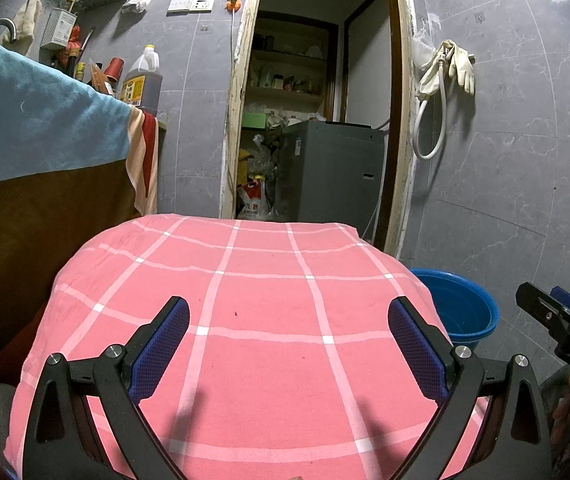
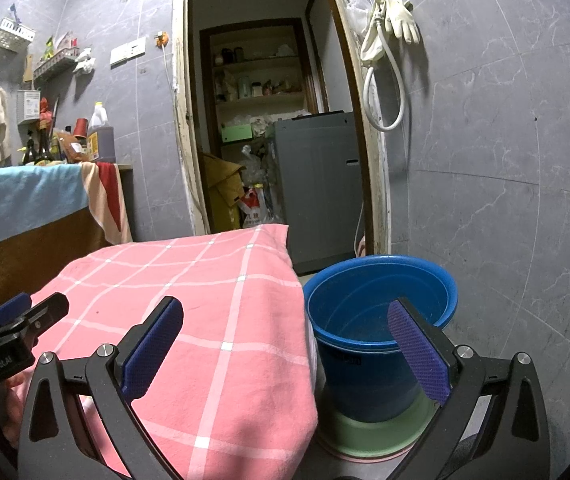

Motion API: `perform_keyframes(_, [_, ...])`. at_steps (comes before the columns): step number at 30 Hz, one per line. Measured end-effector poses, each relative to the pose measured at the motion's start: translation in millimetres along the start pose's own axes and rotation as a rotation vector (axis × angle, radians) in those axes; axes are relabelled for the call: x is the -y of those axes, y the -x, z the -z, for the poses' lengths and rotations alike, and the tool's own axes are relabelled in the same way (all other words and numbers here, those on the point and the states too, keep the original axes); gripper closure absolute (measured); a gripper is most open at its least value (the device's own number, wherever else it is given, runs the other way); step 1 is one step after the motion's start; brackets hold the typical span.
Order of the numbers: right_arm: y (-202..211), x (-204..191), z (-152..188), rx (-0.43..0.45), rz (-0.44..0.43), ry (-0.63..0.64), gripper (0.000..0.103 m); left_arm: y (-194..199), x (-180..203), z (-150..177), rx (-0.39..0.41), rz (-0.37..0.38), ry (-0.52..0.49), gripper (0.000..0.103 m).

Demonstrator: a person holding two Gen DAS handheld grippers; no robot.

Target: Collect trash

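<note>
A table under a pink checked cloth (image 1: 269,300) fills the lower half of the left wrist view. My left gripper (image 1: 289,314) hovers open above it, nothing between its blue pads. A blue bucket (image 2: 381,292) stands on the floor just right of the table, on a pale green round base (image 2: 377,436). My right gripper (image 2: 285,312) is open and empty, straddling the cloth's right edge (image 2: 245,320) and the bucket. Each gripper shows at the other view's edge: the right gripper (image 1: 557,316), the left gripper (image 2: 25,320). Only a tiny dark speck (image 1: 236,313) shows on the cloth.
An open doorway (image 1: 317,100) lies ahead, with a grey appliance (image 1: 333,172) and plastic bags (image 1: 255,200) inside. At the left, a counter draped in blue cloth (image 1: 37,128) holds bottles. Gloves and a hose (image 1: 445,80) hang on the tiled wall at the right.
</note>
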State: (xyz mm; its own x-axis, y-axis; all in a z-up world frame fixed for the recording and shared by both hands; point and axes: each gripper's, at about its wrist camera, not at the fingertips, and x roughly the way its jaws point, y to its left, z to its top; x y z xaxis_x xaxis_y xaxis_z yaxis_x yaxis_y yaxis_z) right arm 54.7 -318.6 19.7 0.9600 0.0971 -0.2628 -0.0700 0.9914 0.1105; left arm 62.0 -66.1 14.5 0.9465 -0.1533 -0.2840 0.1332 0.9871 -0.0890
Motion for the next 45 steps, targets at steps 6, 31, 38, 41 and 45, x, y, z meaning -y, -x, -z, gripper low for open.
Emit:
perform_keyframes(6, [-0.3, -0.2, 0.3, 0.000, 0.001, -0.002, 0.000, 0.0, 0.8, -0.1, 0.000, -0.002, 0.000, 0.006])
perform_keyframes(31, [-0.3, 0.2, -0.5, -0.002, 0.001, -0.003, 0.000, 0.2, 1.2, -0.1, -0.003, -0.001, 0.001, 0.006])
perform_keyframes(38, [-0.3, 0.4, -0.8, -0.002, 0.001, -0.003, 0.000, 0.2, 1.7, -0.5, -0.003, -0.002, 0.002, 0.006])
perform_keyframes(41, [-0.3, 0.4, -1.0, -0.002, 0.001, -0.003, 0.000, 0.0, 1.5, 0.9, -0.005, -0.002, 0.003, 0.006])
perform_keyframes(45, [-0.2, 0.2, -1.1, -0.003, 0.001, -0.003, 0.000, 0.3, 1.5, 3.9, -0.008, -0.002, 0.007, 0.006])
